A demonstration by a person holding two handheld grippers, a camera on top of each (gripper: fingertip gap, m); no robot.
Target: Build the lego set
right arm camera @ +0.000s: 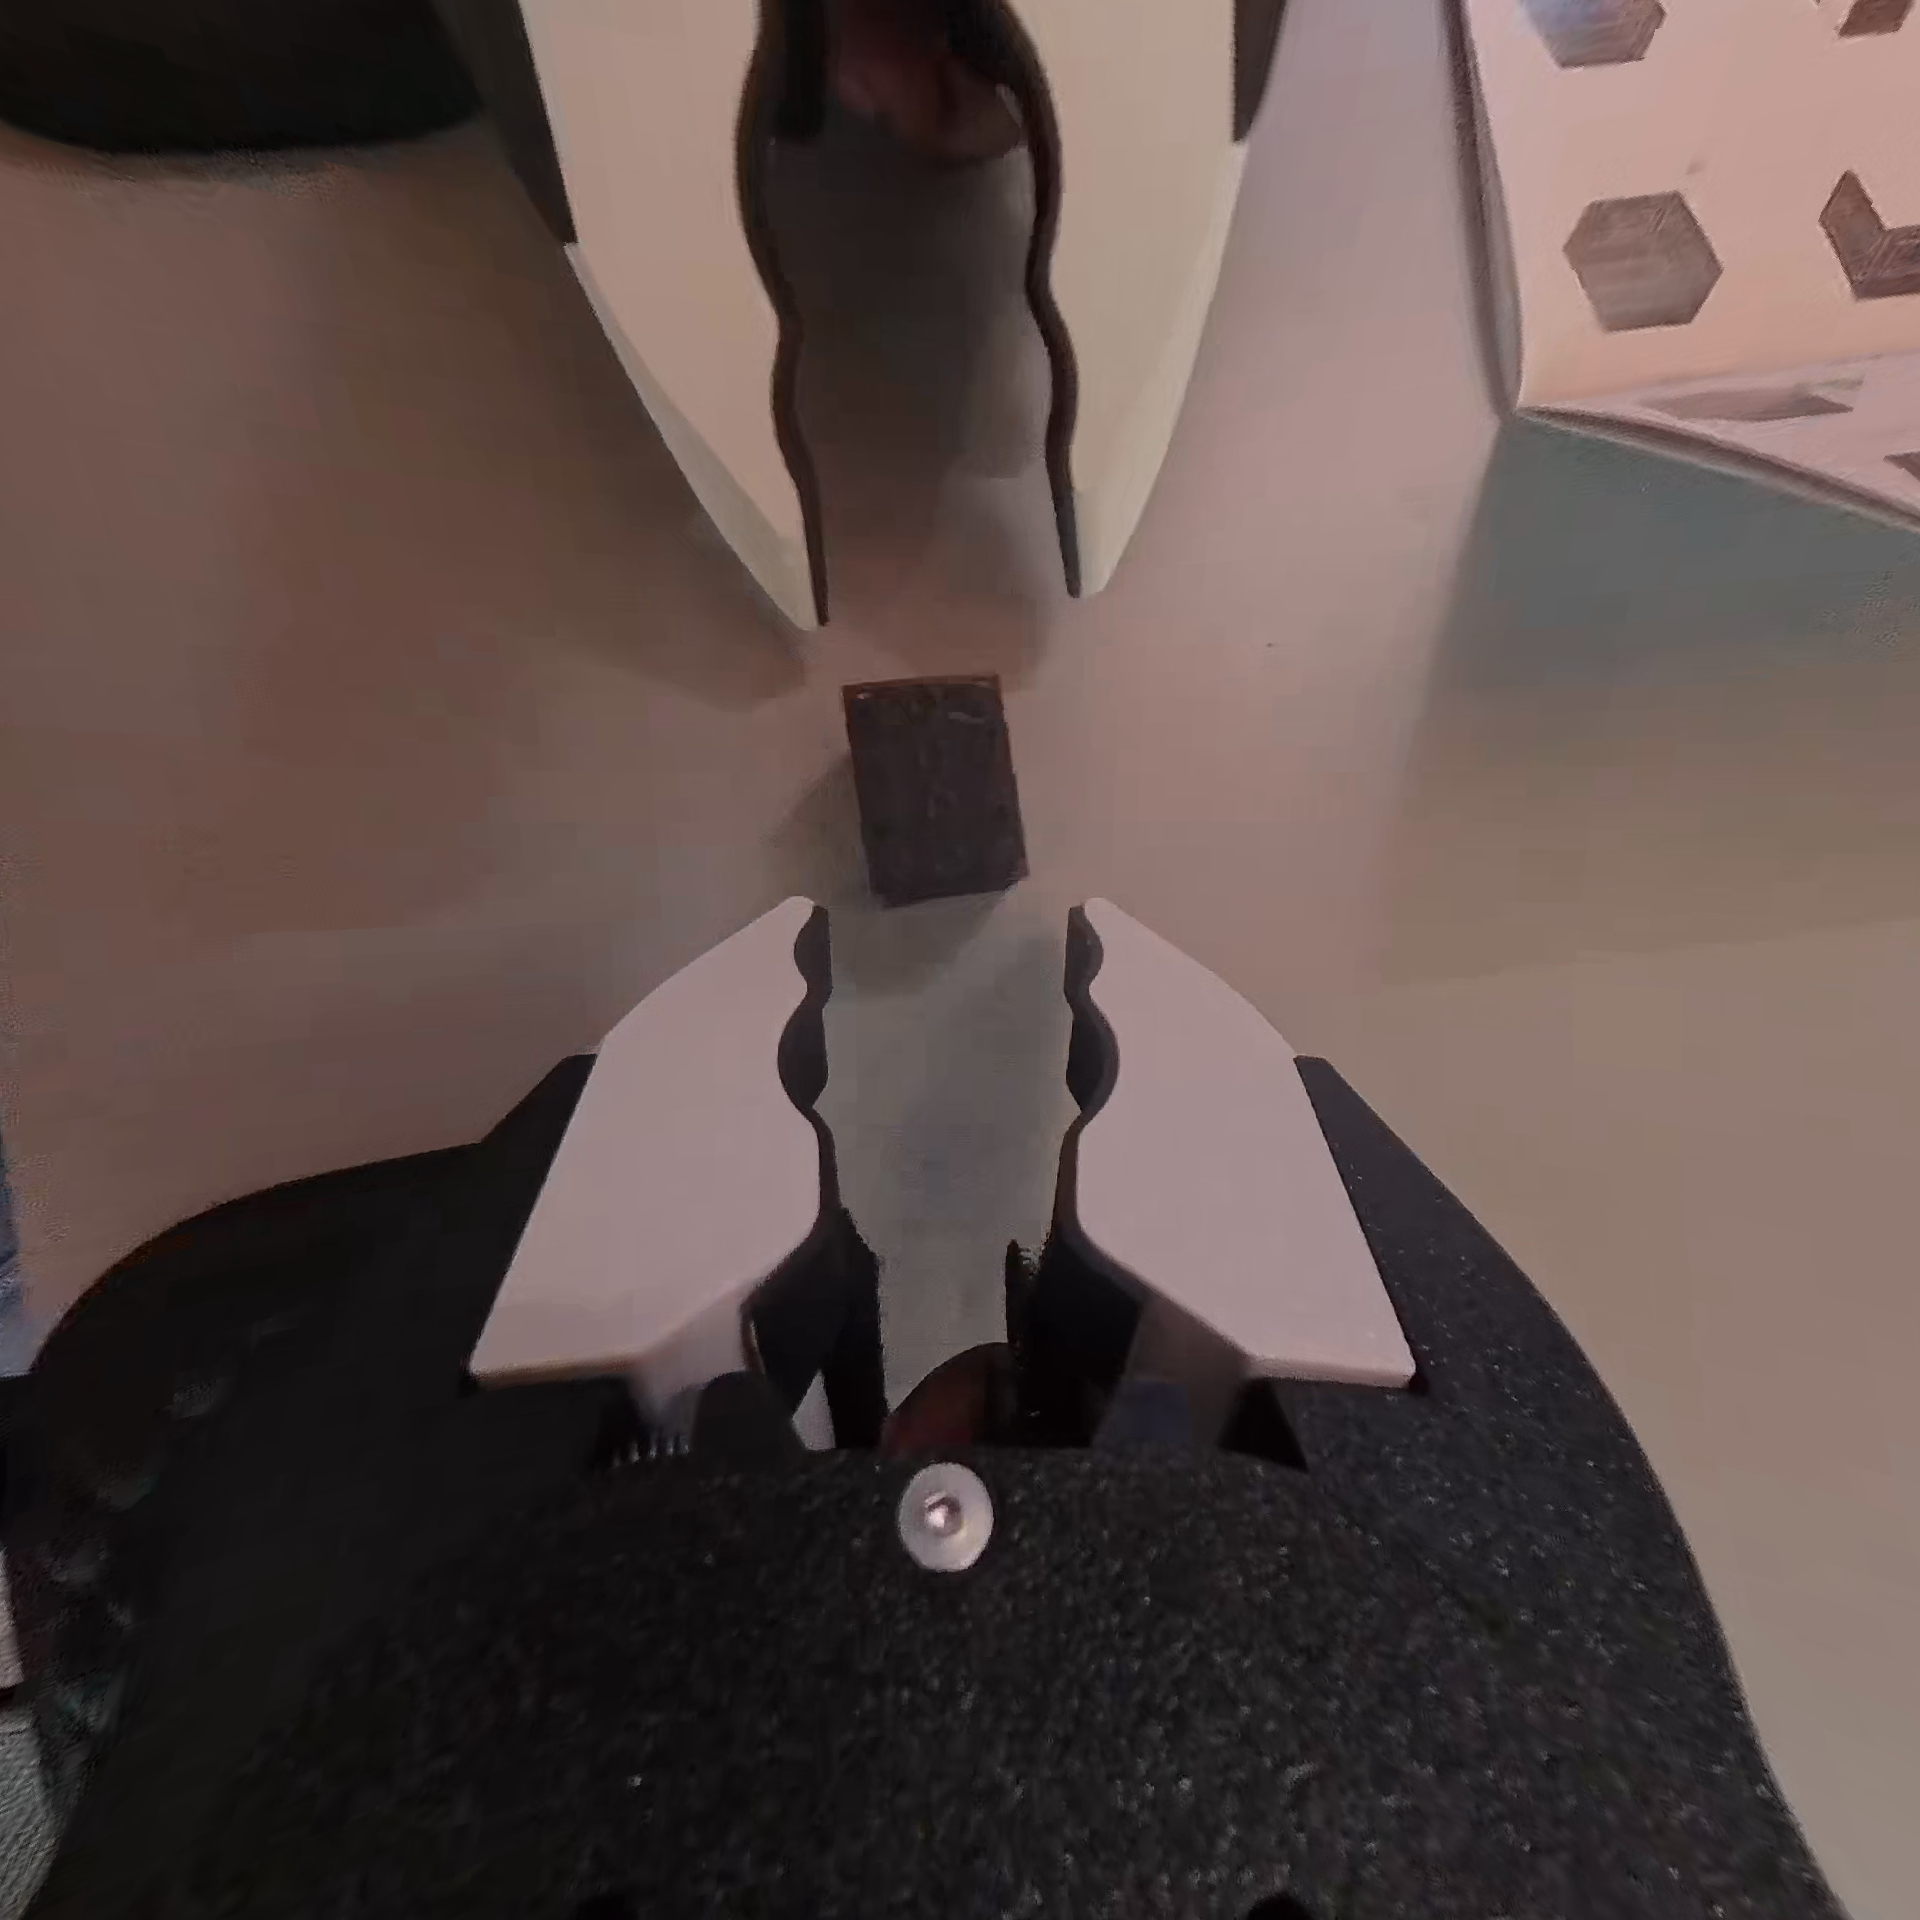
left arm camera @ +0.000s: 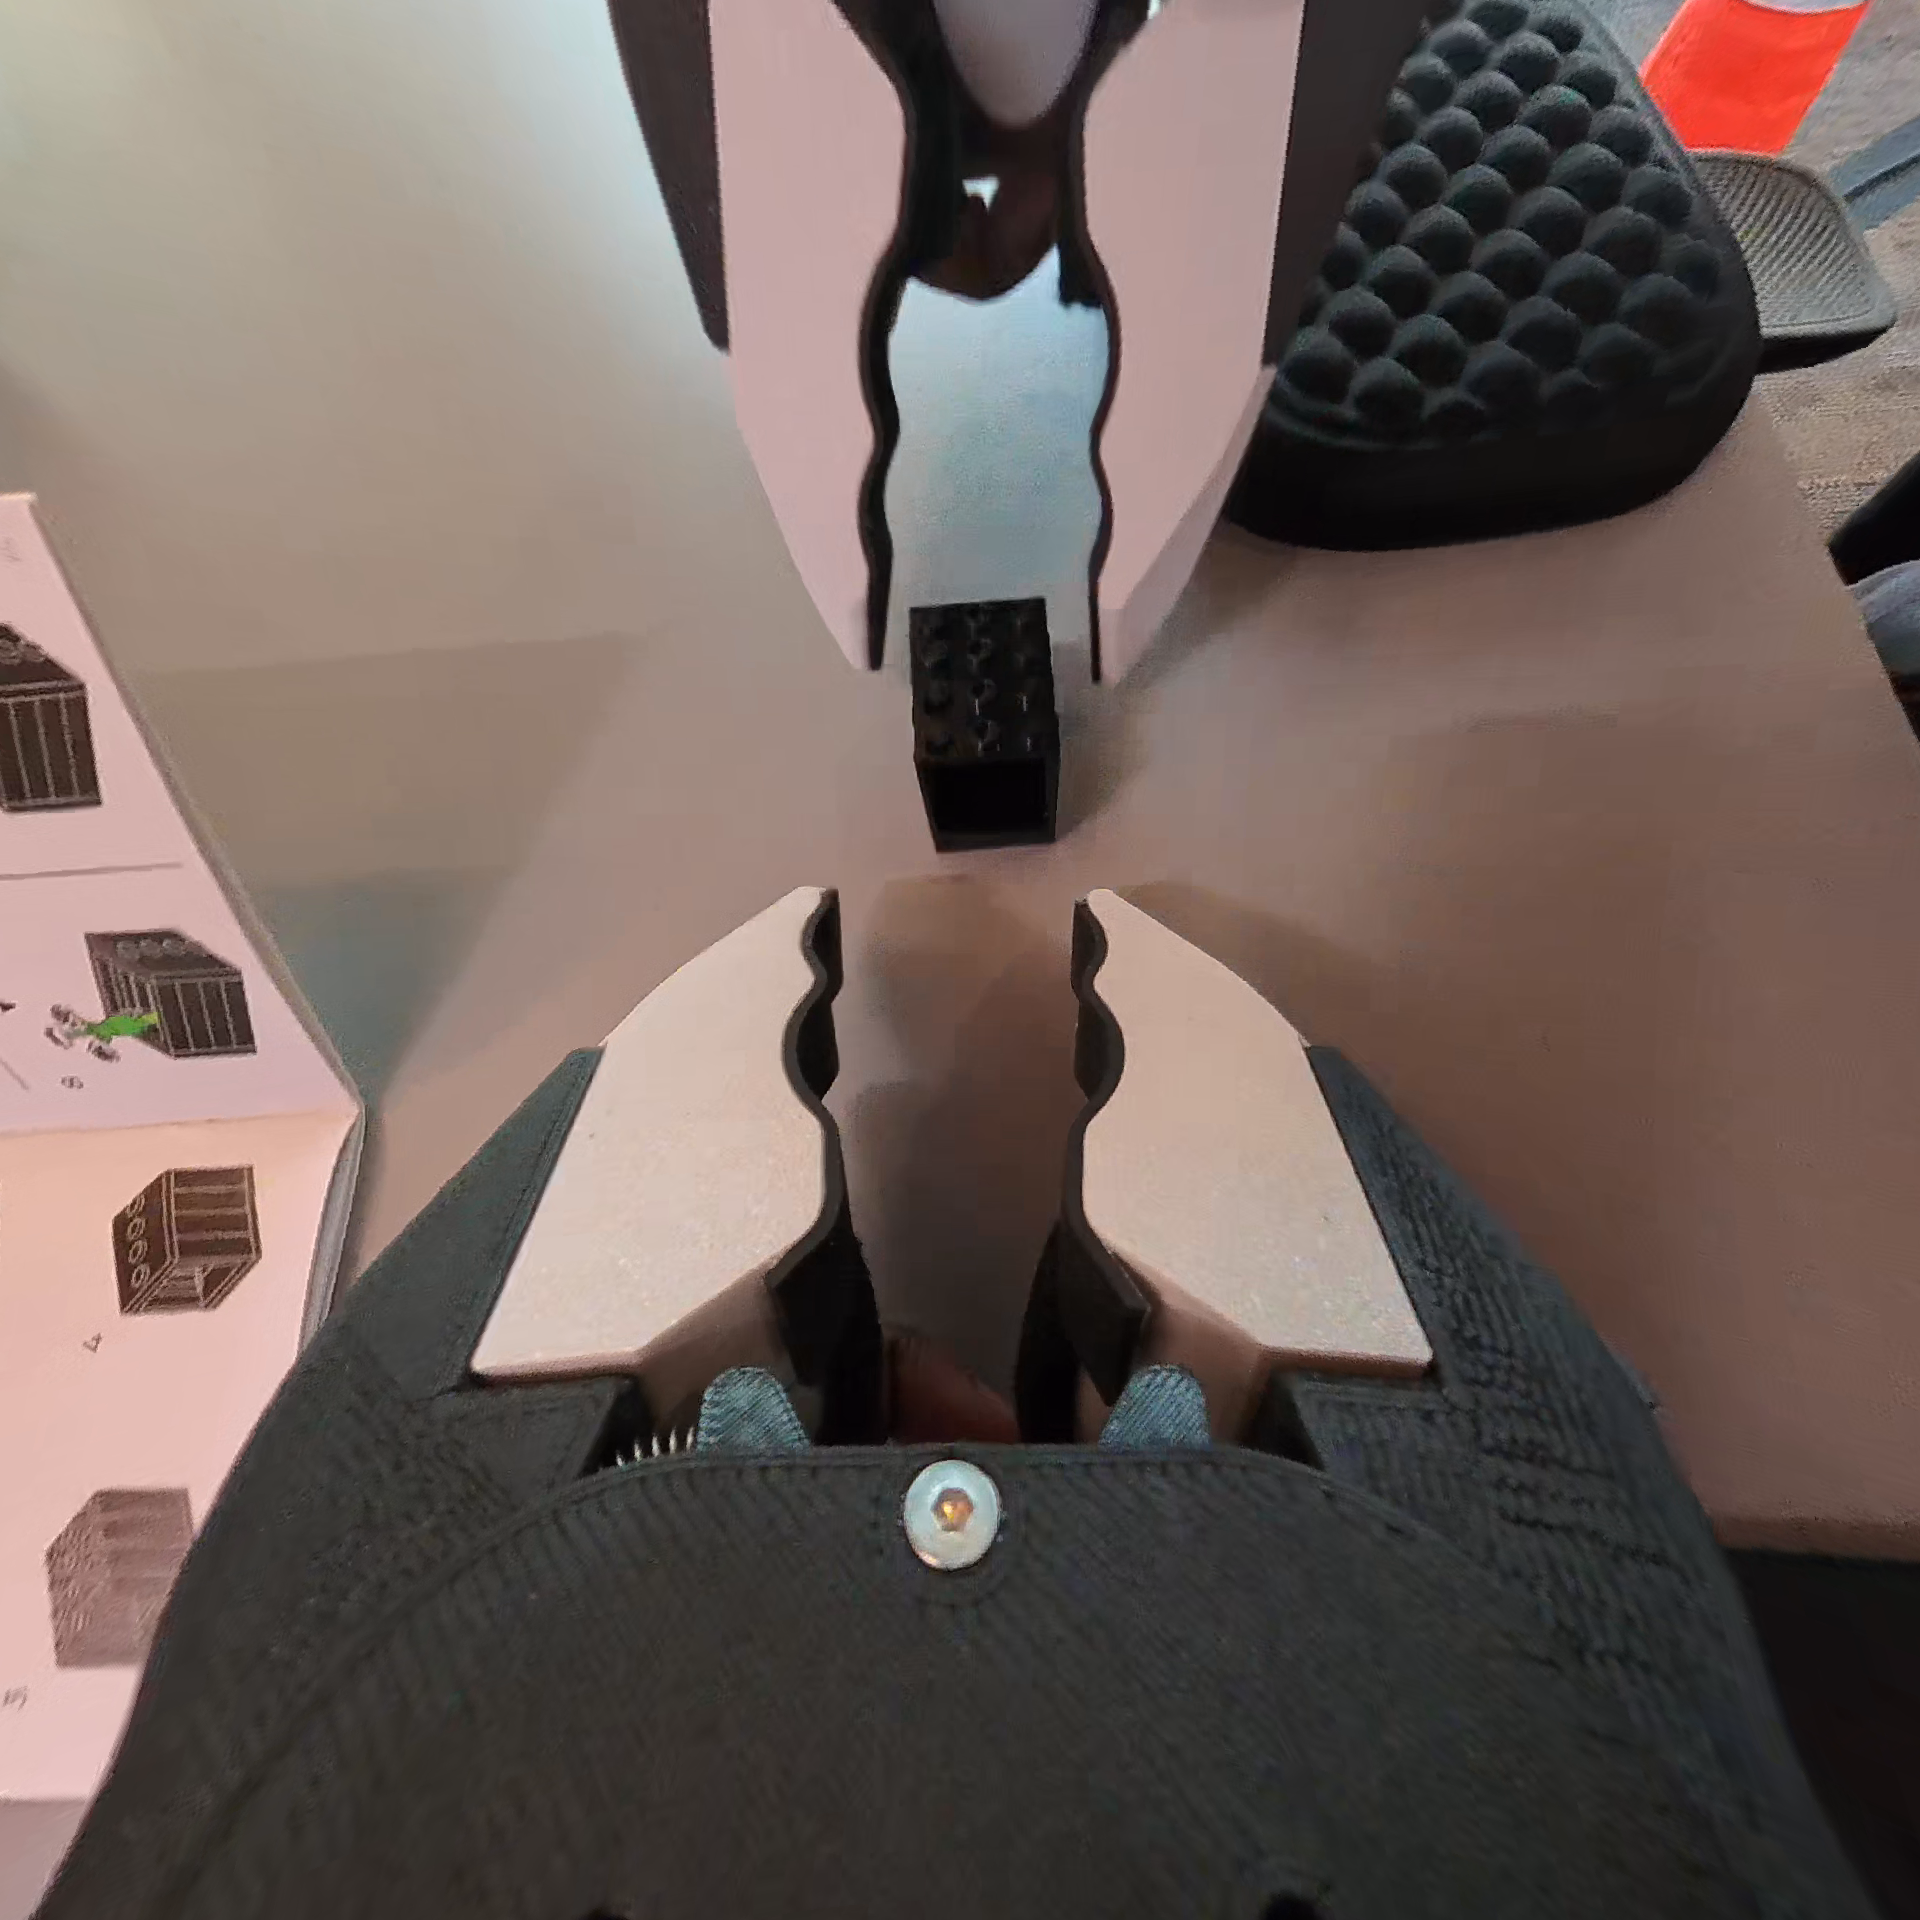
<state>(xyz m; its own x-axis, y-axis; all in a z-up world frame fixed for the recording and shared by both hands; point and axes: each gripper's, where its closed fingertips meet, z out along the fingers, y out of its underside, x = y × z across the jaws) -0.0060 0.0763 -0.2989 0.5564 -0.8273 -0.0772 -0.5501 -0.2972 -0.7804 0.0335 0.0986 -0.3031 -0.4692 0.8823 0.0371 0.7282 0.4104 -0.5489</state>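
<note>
A small black lego block (left arm camera: 982, 727) lies on the table (left arm camera: 1455, 831) between the two grippers, its studded face up and its hollow end toward my left gripper. My left gripper (left arm camera: 956, 909) is open and empty, just short of the block. My right gripper (left arm camera: 985, 665) faces it from the far side, open, fingertips at the block's far end. In the right wrist view the block (right arm camera: 932, 790) shows a plain dark face, just ahead of my open right gripper (right arm camera: 948, 914), with the left gripper (right arm camera: 945, 608) opposite.
An open instruction booklet (left arm camera: 135, 1039) with drawings of black blocks lies at the left; it also shows in the right wrist view (right arm camera: 1704, 208). A black bumpy foam pad (left arm camera: 1507, 291) sits at the far right near the table edge. An orange cone (left arm camera: 1756, 62) stands on the floor beyond. My right fingertips sit around 5 centimeters from my left ones.
</note>
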